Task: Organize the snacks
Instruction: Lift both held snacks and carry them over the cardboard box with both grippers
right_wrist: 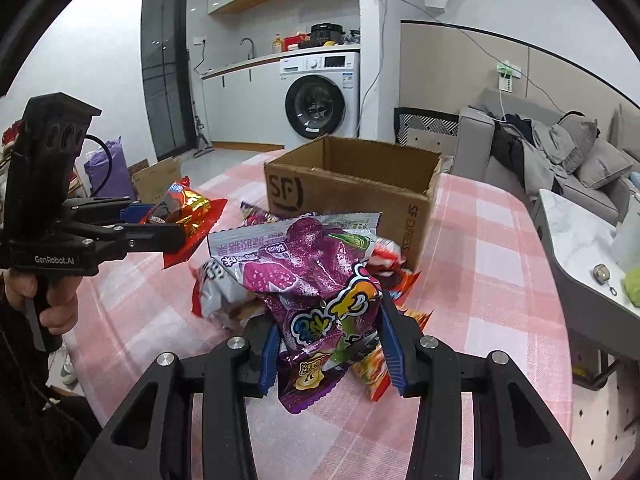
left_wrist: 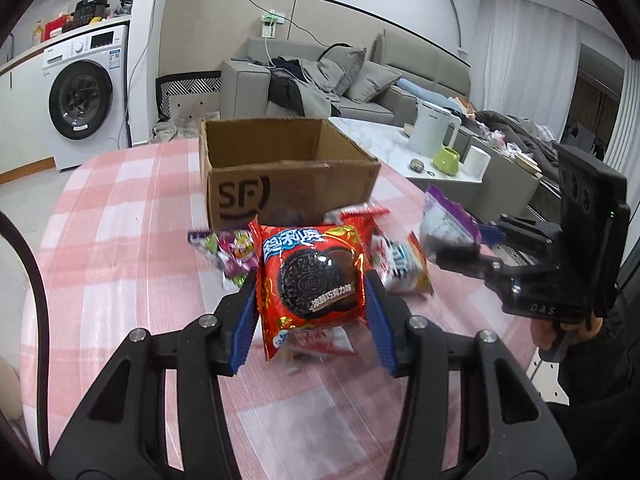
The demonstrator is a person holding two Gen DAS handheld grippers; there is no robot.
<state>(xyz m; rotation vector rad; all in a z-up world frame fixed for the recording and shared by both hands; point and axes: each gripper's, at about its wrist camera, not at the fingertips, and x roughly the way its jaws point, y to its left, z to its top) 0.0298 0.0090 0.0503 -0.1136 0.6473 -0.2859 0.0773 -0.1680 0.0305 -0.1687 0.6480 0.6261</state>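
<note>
My left gripper (left_wrist: 310, 312) is shut on a red Oreo packet (left_wrist: 312, 276), held above the pink checked tablecloth (left_wrist: 120, 240). In the right wrist view my right gripper (right_wrist: 330, 346) is shut on a purple snack bag (right_wrist: 316, 276), also lifted off the table. An open cardboard box (left_wrist: 280, 160) marked SF stands just behind the snacks, its top open (right_wrist: 360, 176). More snack packets (left_wrist: 400, 260) lie in a loose pile in front of the box. Each gripper shows in the other's view: the right gripper (left_wrist: 452, 248) with its purple bag, the left gripper (right_wrist: 172, 232) with the red packet.
A marble coffee table (left_wrist: 384, 140) with a white kettle (left_wrist: 434, 128) and a green mug (left_wrist: 448, 160) stands beyond the table on the right. A grey sofa (left_wrist: 360, 88) and a washing machine (left_wrist: 84, 96) are farther back. A hand (right_wrist: 52, 300) grips the left tool's handle.
</note>
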